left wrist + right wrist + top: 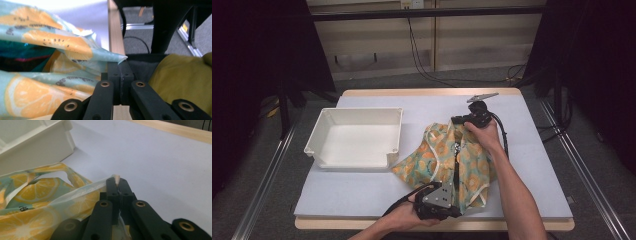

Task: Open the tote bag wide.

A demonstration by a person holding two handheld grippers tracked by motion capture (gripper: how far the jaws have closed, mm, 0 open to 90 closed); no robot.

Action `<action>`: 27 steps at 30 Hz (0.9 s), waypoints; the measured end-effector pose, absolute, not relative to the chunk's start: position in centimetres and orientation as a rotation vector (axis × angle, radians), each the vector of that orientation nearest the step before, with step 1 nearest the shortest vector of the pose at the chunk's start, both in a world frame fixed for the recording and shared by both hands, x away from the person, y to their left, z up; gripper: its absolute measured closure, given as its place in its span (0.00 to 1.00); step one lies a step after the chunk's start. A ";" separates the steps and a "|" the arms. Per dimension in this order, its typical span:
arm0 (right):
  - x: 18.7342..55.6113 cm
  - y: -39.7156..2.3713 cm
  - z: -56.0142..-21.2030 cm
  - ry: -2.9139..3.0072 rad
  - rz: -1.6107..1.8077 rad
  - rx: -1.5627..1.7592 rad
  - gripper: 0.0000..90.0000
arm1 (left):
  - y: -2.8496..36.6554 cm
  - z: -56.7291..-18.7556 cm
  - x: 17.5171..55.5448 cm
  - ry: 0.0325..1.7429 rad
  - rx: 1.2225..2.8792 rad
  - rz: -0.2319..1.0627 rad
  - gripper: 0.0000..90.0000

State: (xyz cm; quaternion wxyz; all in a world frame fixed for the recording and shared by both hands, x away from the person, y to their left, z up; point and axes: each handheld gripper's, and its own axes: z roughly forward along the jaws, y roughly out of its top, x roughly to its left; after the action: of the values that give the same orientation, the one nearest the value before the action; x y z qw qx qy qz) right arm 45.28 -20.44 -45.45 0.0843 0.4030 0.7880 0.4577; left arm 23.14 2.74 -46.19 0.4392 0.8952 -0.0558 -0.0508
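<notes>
The left gripper (121,65) has its jaws pressed together on a corner of the lemon-print cloth (57,47), a pale tip of the hem poking out between them. In the high view it sits at the near edge of the table (362,192), held in the person's left hand (404,217). The right gripper (117,180) is likewise clamped on the cloth's stitched edge, with a sliver of fabric showing at its tips; from above it sits at the far side of the cloth (447,160), near the middle of the table. The cloth lies crumpled between the two, just right of the white tray (357,137), its left fold touching or nearly touching the tray's corner

It looks thin, light and limp, so it should sag and fold wherever it is not held, and may slip from a shallow pinch. The hemmed edges and corners seem the best places to grip, since the stitching gives the jaws something firmer to bite
</notes>
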 end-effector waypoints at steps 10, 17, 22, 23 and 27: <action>45.1 -21.1 -46.5 2.351 1.370 1.226 0.99 | 2.8 -47.2 23.8 -0.083 2.218 -0.144 1.00; 44.1 -21.3 -44.8 2.309 1.375 1.188 0.71 | 3.6 -46.4 24.0 -0.036 2.173 -0.140 0.90; 42.8 -22.1 -43.2 2.253 1.408 1.164 0.53 | 4.5 -45.5 24.1 0.013 2.142 -0.106 0.73; 42.4 -22.3 -42.8 2.241 1.419 1.161 0.48 | 4.6 -45.4 24.1 0.021 2.128 -0.097 0.73; 41.1 -23.2 -41.6 2.219 1.439 1.146 0.41 | 5.6 -44.4 24.1 0.059 2.087 -0.070 0.63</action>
State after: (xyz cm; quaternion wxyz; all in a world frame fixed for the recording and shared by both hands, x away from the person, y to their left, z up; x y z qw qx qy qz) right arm 41.06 -23.19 -41.62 0.1295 0.3943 0.7634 0.4950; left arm 24.12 5.57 -44.39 0.5025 0.8637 0.0242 -0.0289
